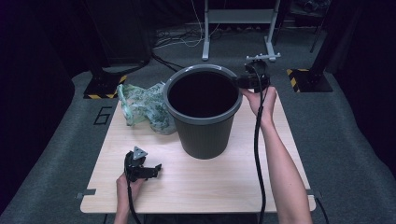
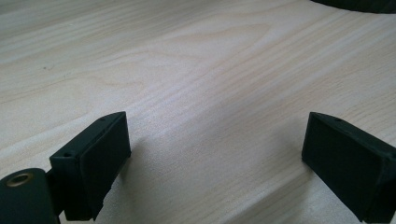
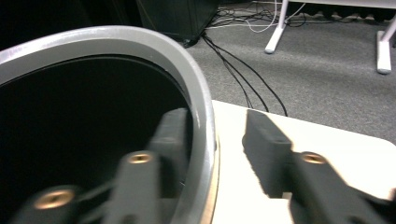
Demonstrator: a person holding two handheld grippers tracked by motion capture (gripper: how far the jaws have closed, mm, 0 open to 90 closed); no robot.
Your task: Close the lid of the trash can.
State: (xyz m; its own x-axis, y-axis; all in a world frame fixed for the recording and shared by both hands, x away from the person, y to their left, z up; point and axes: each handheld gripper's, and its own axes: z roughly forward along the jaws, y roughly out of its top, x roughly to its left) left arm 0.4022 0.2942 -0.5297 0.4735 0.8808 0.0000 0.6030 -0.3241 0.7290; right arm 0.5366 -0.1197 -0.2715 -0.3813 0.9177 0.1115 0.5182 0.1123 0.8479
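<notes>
A dark grey ribbed bin (image 1: 203, 126) stands upright in the middle of the wooden table (image 1: 210, 182), and its inside looks dark. My right gripper (image 1: 243, 81) is at the bin's far right rim (image 3: 198, 93). In the right gripper view its jaws straddle that rim, one inside the bin and one outside, with a gap between the outer jaw and the rim, so my right gripper (image 3: 215, 119) is open. My left gripper (image 1: 154, 171) rests low over the table near its front left. It (image 2: 217, 135) is open wide over bare wood.
A crumpled green patterned plastic bag (image 1: 144, 107) lies on the table against the bin's left side. Beyond the table are grey carpet, loose cables (image 3: 243, 70), a white frame's legs (image 1: 205, 42) and black stands with yellow-black tape (image 1: 303, 77).
</notes>
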